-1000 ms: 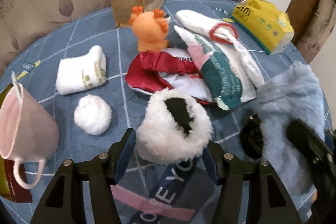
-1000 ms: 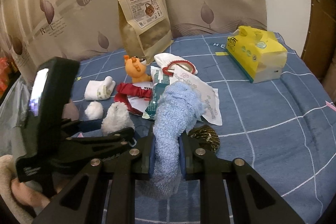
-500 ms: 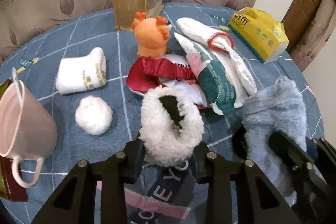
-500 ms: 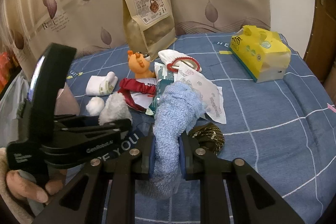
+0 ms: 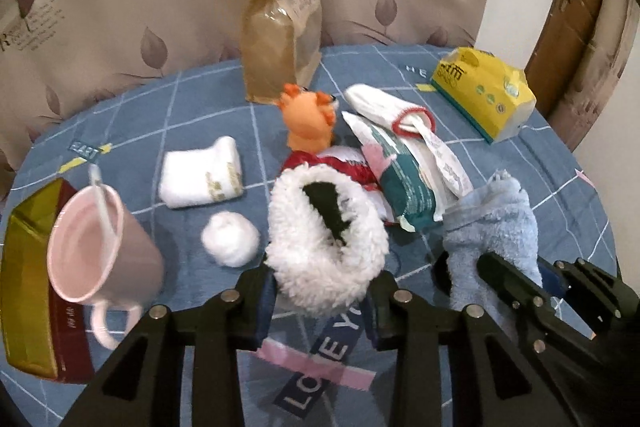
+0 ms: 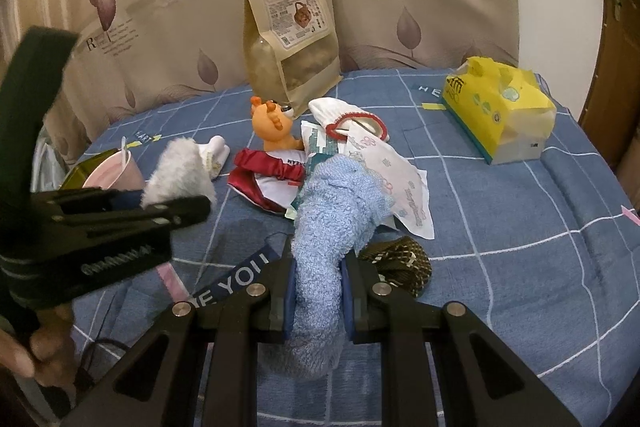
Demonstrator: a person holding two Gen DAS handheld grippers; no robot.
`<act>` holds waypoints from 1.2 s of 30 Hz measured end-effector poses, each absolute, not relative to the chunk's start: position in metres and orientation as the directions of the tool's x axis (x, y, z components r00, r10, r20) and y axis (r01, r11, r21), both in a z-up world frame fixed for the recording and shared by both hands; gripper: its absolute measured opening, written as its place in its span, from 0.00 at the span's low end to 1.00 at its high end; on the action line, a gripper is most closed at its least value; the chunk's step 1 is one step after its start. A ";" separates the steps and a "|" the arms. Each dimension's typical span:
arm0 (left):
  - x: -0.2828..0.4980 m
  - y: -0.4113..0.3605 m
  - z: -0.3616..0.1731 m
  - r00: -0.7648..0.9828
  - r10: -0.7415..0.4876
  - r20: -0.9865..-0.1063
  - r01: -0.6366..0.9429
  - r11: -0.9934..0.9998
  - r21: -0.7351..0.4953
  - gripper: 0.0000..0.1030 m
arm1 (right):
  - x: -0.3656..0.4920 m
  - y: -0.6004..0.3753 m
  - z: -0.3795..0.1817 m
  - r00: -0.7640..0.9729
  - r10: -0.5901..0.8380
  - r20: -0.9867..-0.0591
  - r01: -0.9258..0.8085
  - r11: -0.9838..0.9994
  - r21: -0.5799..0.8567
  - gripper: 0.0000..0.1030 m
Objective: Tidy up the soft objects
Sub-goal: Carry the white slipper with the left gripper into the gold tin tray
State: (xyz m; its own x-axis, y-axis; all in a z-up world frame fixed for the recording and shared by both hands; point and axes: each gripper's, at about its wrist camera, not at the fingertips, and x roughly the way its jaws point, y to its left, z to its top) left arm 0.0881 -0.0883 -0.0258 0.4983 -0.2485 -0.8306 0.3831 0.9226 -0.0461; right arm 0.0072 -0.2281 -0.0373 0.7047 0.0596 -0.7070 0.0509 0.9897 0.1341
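My left gripper (image 5: 320, 301) is shut on a white fluffy fleece piece (image 5: 326, 239) with a dark opening, held above the blue cloth table (image 5: 132, 115); it shows in the right wrist view (image 6: 176, 179). My right gripper (image 6: 318, 301) is shut on a light blue fuzzy sock (image 6: 334, 211), lifted off the table; the sock also shows at the right in the left wrist view (image 5: 494, 227). An orange plush toy (image 5: 308, 117), a folded white sock (image 5: 202, 173), a white cotton ball (image 5: 230, 237), a red scrunchie (image 6: 266, 163) and a red-rimmed white sock (image 5: 386, 105) lie on the table.
A pink mug (image 5: 98, 247) with a spoon stands at left beside a gold and red box (image 5: 24, 303). A brown snack bag (image 6: 290, 35) stands at the back. A yellow tissue pack (image 6: 500, 115) is at right. Plastic packets (image 5: 408, 171) lie mid-table. A dark mesh item (image 6: 402, 261) lies by my right gripper.
My left gripper has closed on the white fleece piece and lifted it off the table. My right gripper has kept its hold on the blue sock and risen slightly.
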 end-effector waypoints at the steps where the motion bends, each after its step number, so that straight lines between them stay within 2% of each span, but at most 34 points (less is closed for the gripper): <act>1: 0.088 -0.085 -0.022 0.506 -0.244 -0.827 0.377 0.925 -0.043 0.35 | 0.007 -0.227 -0.038 0.704 0.061 -0.707 0.049 0.990 0.133 0.16; 9: 0.084 -0.050 -0.002 0.566 -0.190 -0.802 0.330 0.944 0.010 0.35 | 0.007 -0.225 -0.037 0.704 0.058 -0.708 0.043 0.991 0.124 0.16; 19: 0.099 0.038 0.020 0.629 -0.049 -0.776 0.149 0.987 0.059 0.35 | 0.006 -0.220 -0.038 0.702 0.057 -0.710 0.035 0.993 0.114 0.16; 36: 0.117 0.156 -0.004 0.580 0.135 -0.803 -0.095 0.991 0.098 0.35 | 0.007 -0.217 -0.039 0.700 0.047 -0.712 0.027 0.995 0.093 0.16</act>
State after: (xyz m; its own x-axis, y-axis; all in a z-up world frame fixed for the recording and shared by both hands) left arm 0.1173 0.1558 -0.0041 0.5802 0.1351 -0.8032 -0.0954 0.9906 0.0977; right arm 0.0073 -0.2166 -0.0385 0.7003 0.0473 -0.7123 0.0273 0.9953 0.0930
